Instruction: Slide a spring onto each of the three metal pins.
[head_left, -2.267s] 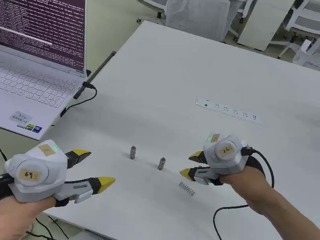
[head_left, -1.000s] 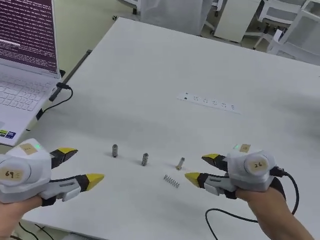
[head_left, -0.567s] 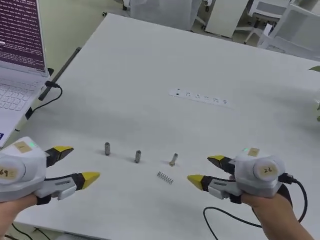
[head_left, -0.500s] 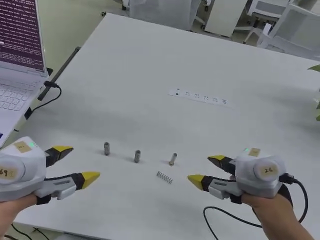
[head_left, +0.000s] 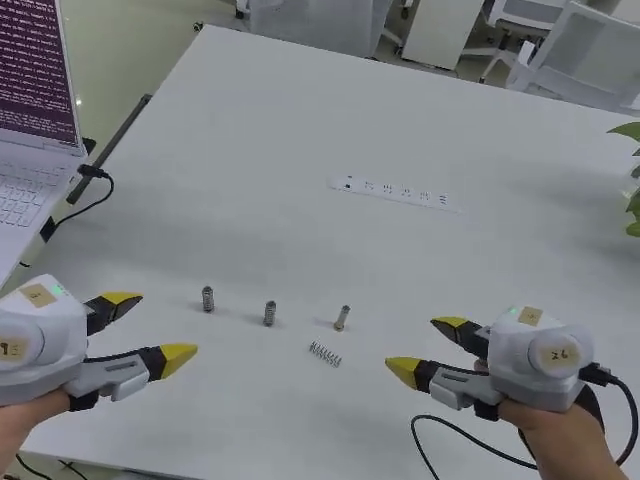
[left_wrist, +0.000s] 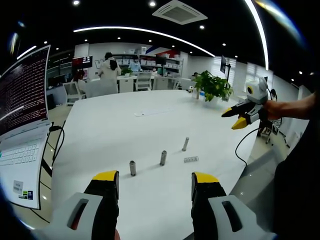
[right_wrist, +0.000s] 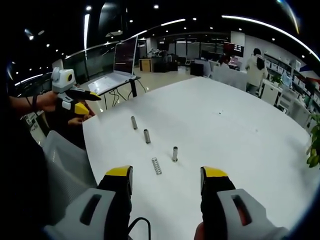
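Right gripper (head_left: 425, 345) has backed away from the loose spring (head_left: 324, 353), jaws apart. Head view: left gripper (head_left: 150, 325) spread wide too, spring flat just before the bare pin (head_left: 342, 318). Left gripper view: two sprung pins (left_wrist: 132, 167) nearest, laptop (left_wrist: 20, 125) at left. Right gripper view: bare table (right_wrist: 240, 135) between jaws and spring.

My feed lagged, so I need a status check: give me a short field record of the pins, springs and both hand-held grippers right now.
left pin: upright, spring appears fitted
middle pin: upright, spring appears fitted
right pin: upright, bare
loose spring: lying flat on the table, near the right pin
left hand-held gripper: open, empty
right hand-held gripper: open, empty, apart from the loose spring
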